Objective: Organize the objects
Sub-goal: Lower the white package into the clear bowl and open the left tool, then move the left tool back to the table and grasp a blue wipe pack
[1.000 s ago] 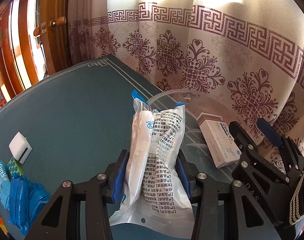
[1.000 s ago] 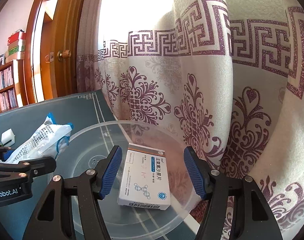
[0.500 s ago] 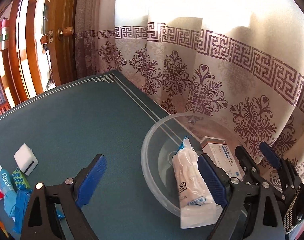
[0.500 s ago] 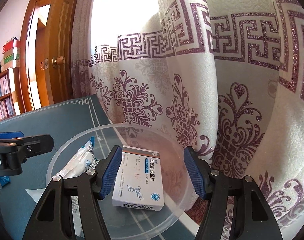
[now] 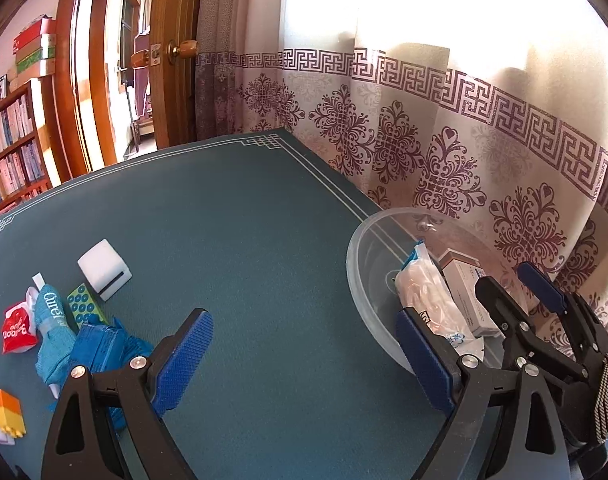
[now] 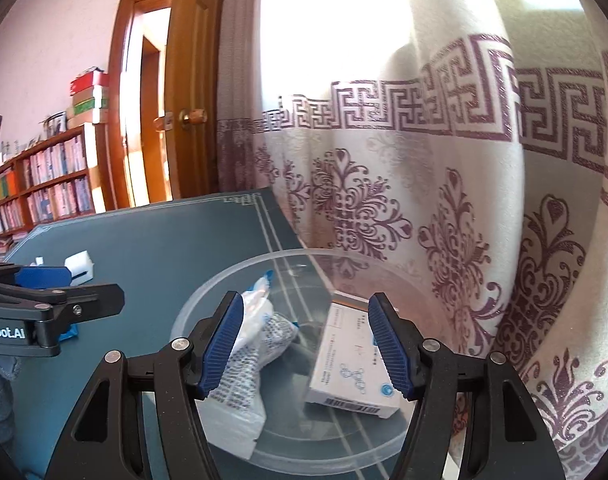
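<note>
- On a dark teal counter [image 5: 243, 240] beside a patterned cream curtain [image 5: 444, 128], a clear round plastic bowl [image 5: 360, 272] holds a white printed plastic pouch [image 6: 247, 344] and a white cardboard medicine box [image 6: 352, 368].
- Left hand-held gripper [image 5: 304, 360]: jaws spread wide after opening within the last second, nothing between them; the pouch lies in the bowl just past its right finger.
- Right hand-held gripper [image 6: 308, 344]: jaws part-way open above the bowl, gripping nothing; pouch and box sit beneath.
- At the counter's left side lie a white block [image 5: 103, 274], blue packets [image 5: 103, 344] and a red sachet [image 5: 17, 330].
</note>
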`<state>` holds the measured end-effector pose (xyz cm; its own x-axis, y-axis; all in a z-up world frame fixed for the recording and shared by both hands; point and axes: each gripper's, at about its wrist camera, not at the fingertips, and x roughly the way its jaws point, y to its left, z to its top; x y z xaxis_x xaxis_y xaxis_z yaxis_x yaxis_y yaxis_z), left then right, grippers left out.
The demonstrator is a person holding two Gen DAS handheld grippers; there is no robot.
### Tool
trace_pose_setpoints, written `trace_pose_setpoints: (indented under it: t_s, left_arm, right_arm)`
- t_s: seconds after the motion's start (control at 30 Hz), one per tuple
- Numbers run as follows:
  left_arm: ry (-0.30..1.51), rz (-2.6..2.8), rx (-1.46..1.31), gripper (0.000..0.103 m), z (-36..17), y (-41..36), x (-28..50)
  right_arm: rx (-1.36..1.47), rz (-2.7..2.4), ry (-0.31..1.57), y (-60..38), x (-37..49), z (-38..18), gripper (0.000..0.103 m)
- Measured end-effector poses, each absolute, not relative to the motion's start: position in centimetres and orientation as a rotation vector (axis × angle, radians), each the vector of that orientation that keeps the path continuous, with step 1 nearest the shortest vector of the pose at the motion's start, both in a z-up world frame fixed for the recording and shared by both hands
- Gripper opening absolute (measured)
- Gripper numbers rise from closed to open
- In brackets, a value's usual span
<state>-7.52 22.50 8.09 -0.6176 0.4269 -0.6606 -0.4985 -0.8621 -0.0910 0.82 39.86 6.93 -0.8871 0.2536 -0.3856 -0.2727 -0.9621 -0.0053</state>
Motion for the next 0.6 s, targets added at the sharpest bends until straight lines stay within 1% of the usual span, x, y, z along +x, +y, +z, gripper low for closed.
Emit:
trace_pose_setpoints:
  t_s: [0.2, 0.37, 0.6]
  left_arm:
    - [0.077, 2.46, -0.994, 0.096, 7.8, 20.1, -7.5]
    - [0.038, 2.478, -1.014, 0.098, 7.6, 18.5, -7.6]
    - [-0.017, 2.496, -1.042, 0.098, 7.1, 16.2, -7.7]
  right_arm:
    - [-0.703, 2.947, 0.057, 37.8, 0.5, 6.8, 0.07]
    - [-0.802, 2.873, 0.065, 38.4, -0.3, 5.8, 0.071]
    - [-0.888, 2.758, 0.075, 40.0, -1.7, 4.5, 0.071]
